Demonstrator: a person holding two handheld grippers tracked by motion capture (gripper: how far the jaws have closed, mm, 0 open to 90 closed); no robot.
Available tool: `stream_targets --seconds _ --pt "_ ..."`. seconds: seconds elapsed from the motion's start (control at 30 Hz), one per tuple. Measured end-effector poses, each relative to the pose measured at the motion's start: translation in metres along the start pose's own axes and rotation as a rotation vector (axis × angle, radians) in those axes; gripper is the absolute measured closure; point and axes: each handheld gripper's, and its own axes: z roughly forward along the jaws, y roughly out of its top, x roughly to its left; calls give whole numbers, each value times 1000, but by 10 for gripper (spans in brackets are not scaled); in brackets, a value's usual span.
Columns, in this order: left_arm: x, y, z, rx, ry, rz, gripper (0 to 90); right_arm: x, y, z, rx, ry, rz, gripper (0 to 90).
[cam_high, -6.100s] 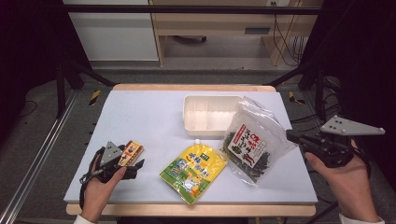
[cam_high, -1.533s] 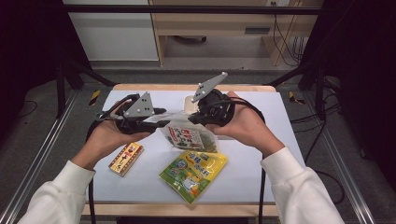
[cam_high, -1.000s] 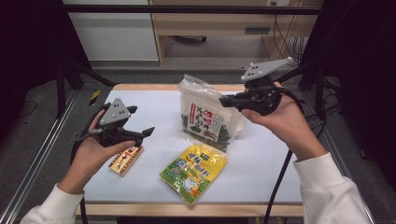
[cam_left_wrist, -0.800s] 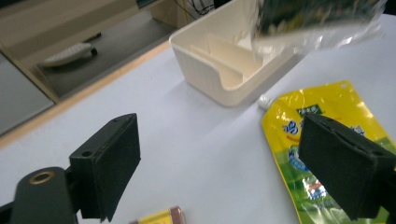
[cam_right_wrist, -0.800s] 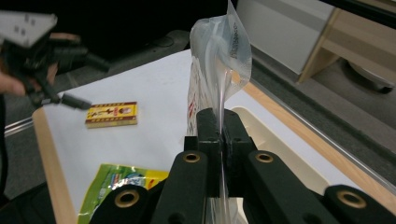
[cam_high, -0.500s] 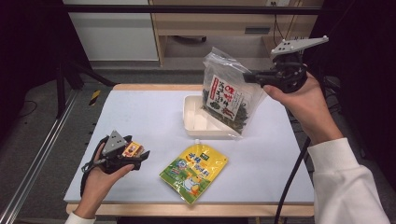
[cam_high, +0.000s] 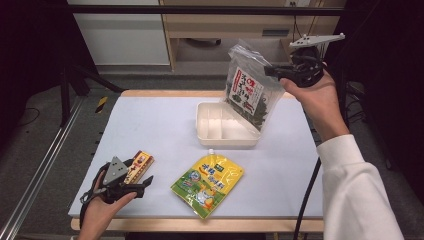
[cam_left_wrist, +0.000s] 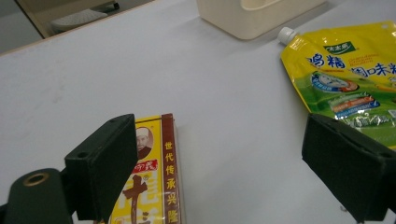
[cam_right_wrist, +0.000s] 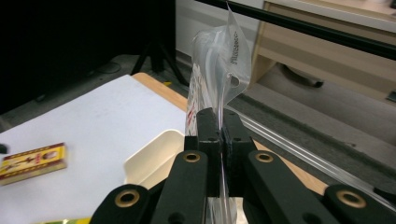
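A clear bag of dark dried leaves with a red and white label (cam_high: 248, 90) hangs in the air over the far right corner of the white tray (cam_high: 227, 142). My right gripper (cam_high: 272, 70) is shut on the bag's top edge, and in the right gripper view the jaws (cam_right_wrist: 218, 121) pinch the clear film (cam_right_wrist: 219, 60). My left gripper (cam_high: 137, 182) sits low at the table's front left, open. In the left gripper view a yellow and red box (cam_left_wrist: 152, 182) lies by the left jaw of that gripper (cam_left_wrist: 219, 154), with nothing pressed between the pads.
A yellow and green spouted pouch (cam_high: 207, 184) lies flat at the front centre of the white table, to the right of the box (cam_high: 140, 166). The tray (cam_right_wrist: 154, 158) has dividers inside. Dark stands and a metal rail flank the table.
My right gripper has carried the bag up and to the back right, over the tray. My left gripper has sunk to the table beside the box.
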Motion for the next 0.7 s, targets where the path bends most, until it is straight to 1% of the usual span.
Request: stream_targets --seconds 0.03,0.07,0.13,0.17,0.23,0.33,0.4,0.5,0.7 --pt "1 -1 -1 1 -2 -8 102 -6 -2 4 -4 -5 14 890" --pt "3 -3 -1 3 -1 -18 102 -6 -2 4 -4 -5 14 890" --pt "6 -5 -2 7 0 -37 102 -12 -4 8 -7 -5 34 890" --pt "9 -5 -2 8 4 -43 103 -17 -8 12 -7 1 59 889" --pt "10 -4 -2 3 7 -48 104 -21 -13 16 -3 6 71 889" --pt "9 -4 -2 3 6 -46 104 -24 -17 20 3 6 70 889" --pt "8 -5 -2 11 1 -35 104 -27 -23 28 -6 12 93 890" --pt "8 -5 -2 11 1 -36 104 -28 -28 36 -11 13 101 890" --pt "9 -5 -2 11 1 -36 105 -30 -33 43 -17 3 109 890"
